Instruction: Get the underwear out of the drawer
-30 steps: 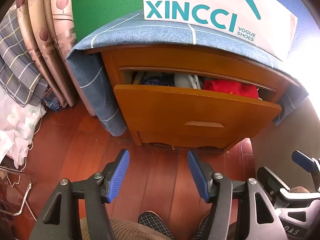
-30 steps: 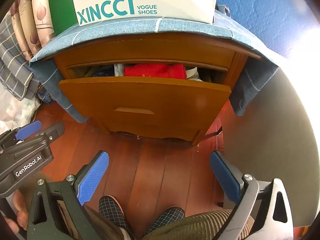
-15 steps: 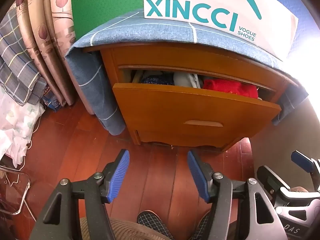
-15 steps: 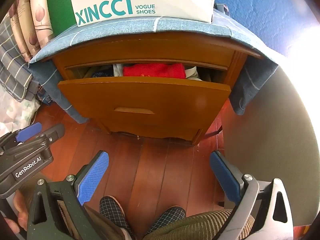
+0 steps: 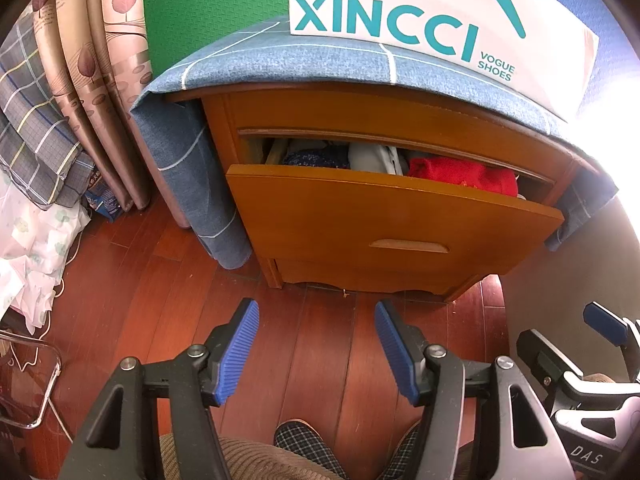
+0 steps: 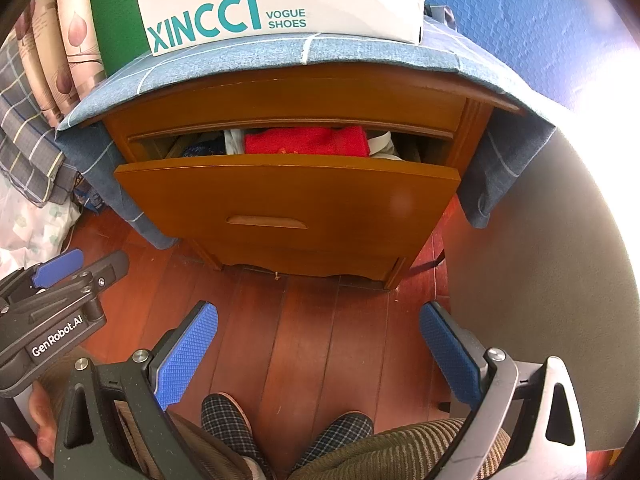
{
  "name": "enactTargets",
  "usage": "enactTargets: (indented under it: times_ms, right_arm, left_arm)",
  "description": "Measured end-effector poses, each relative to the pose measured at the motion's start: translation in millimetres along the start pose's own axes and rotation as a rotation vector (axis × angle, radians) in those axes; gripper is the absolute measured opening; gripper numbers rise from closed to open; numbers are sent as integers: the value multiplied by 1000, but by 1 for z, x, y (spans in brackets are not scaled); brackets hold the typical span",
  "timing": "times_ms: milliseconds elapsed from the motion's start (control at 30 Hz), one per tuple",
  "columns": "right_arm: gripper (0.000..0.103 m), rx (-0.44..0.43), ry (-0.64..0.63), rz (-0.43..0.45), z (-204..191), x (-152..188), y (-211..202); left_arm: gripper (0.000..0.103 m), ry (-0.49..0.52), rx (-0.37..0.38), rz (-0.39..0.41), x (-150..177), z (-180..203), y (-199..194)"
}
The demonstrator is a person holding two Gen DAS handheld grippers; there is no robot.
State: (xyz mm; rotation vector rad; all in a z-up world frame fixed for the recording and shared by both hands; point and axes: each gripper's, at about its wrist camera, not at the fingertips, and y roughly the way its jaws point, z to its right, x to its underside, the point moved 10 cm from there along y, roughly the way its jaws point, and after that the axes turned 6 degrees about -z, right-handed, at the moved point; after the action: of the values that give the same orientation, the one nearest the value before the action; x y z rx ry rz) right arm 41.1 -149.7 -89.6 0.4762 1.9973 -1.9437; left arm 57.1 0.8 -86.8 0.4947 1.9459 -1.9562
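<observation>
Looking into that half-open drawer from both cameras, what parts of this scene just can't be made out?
- Drawer contents: both views show only the tops of a red garment, a dark blue one and a pale one; the drawer front and cabinet rail hide the rest.
- Which piece is underwear: cannot tell.
- Shoe box: top cut off by the frame edge.
- Right side: washed out by glare in both views.

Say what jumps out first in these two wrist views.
The white XINCCI shoe box on the blue cloth over the wooden nightstand. Below it, the part-open drawer shows a bright red garment among folded clothes. Both grippers, left and right, hang open and empty above the floor.
</observation>
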Motion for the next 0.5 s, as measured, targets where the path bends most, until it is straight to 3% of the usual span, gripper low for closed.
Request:
enactTargets:
  times_ms: [500]
  right_arm:
    - [100,-1,4,-3,0,1,1]
  left_arm:
    - [62,1,5,-3,0,0,1]
